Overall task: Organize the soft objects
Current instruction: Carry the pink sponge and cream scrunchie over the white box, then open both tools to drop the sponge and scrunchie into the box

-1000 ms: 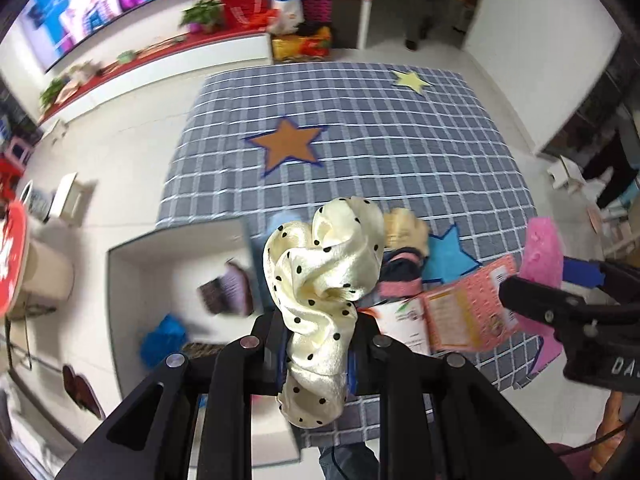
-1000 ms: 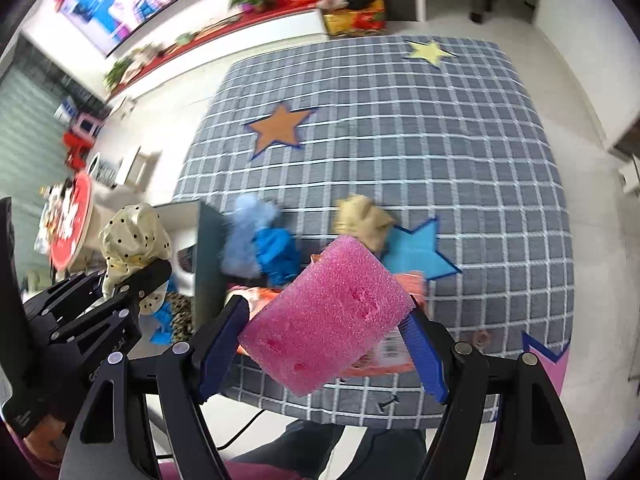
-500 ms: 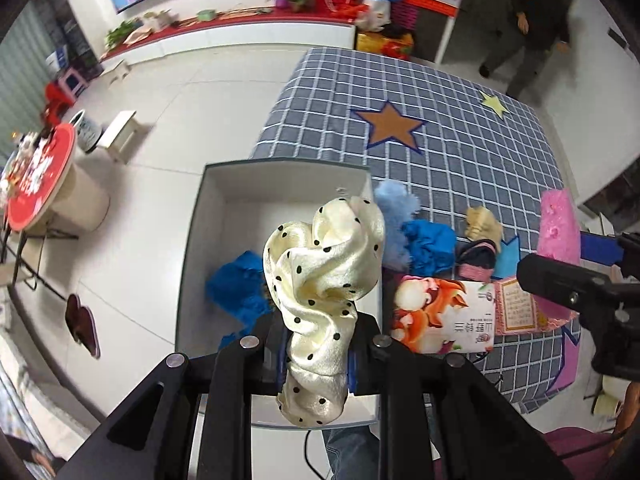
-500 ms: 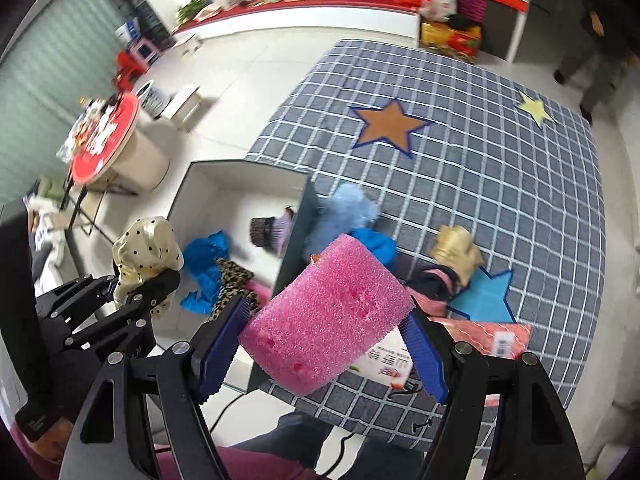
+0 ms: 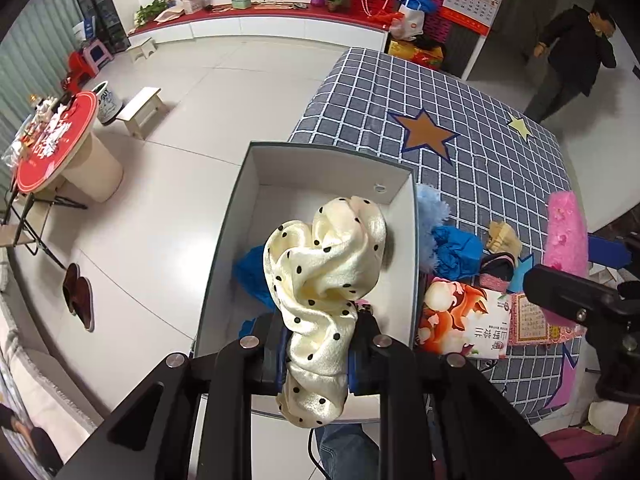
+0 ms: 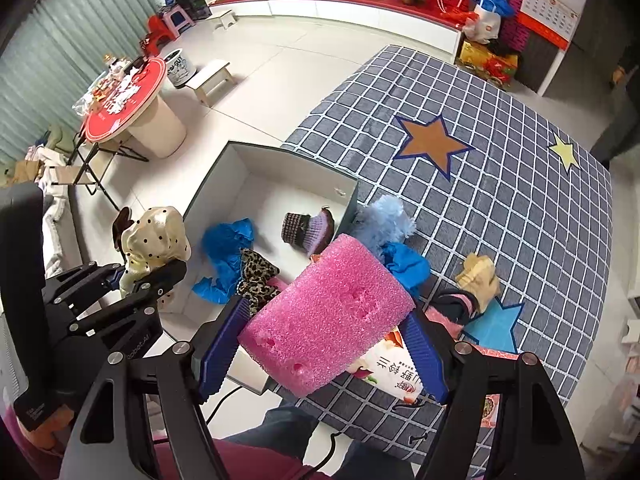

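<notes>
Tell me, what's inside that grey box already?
The grey box holds a crumpled blue cloth, a leopard-print piece and a purple knitted item. The pink sponge covers its near corner.

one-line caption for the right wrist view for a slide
Right gripper shut on a pink sponge beside the open box, left gripper holding a dotted scrunchie.

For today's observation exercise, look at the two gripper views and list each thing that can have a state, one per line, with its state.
left gripper: shut on the polka-dot scrunchie
polka-dot scrunchie: held, crumpled, above the box
right gripper: shut on the pink sponge
pink sponge: held, tilted
box: open, partly filled
blue cloth: crumpled in the box
snack packet: lying flat on the checked cloth
</notes>
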`<action>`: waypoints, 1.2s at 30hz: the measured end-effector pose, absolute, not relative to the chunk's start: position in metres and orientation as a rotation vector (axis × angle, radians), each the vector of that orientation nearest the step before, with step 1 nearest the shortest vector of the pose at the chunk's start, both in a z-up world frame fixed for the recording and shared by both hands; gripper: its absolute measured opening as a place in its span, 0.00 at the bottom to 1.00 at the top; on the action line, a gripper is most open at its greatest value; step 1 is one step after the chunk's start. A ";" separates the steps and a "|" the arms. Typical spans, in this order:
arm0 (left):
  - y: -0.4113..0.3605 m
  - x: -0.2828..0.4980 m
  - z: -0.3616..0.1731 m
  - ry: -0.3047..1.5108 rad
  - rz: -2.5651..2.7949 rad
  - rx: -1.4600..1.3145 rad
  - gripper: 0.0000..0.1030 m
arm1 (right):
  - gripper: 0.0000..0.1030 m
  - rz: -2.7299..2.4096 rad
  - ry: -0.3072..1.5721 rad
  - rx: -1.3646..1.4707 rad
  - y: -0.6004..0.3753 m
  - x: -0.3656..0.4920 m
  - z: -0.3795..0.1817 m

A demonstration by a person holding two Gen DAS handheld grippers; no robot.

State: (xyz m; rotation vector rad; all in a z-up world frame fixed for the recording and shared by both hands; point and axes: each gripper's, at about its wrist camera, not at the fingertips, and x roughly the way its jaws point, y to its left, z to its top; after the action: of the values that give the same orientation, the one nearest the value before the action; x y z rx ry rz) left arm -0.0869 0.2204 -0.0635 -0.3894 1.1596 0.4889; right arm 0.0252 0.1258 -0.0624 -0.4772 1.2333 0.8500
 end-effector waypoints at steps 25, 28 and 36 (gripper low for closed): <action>0.236 -0.106 -0.079 1.195 0.522 -0.442 0.23 | 0.75 0.933 1.218 -0.587 0.171 0.004 -0.071; 0.238 -0.108 -0.081 1.200 0.525 -0.454 0.23 | 0.75 0.941 1.229 -0.593 0.176 0.002 -0.075; 0.239 -0.110 -0.092 1.231 0.520 -0.465 0.23 | 0.75 0.956 1.263 -0.595 0.191 0.001 -0.089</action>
State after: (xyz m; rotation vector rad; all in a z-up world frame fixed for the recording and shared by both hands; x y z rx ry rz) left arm -0.1100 0.2395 -0.0915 -0.4652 1.2306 0.5202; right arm 0.0010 0.1909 -0.0893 -0.5947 1.2629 0.9563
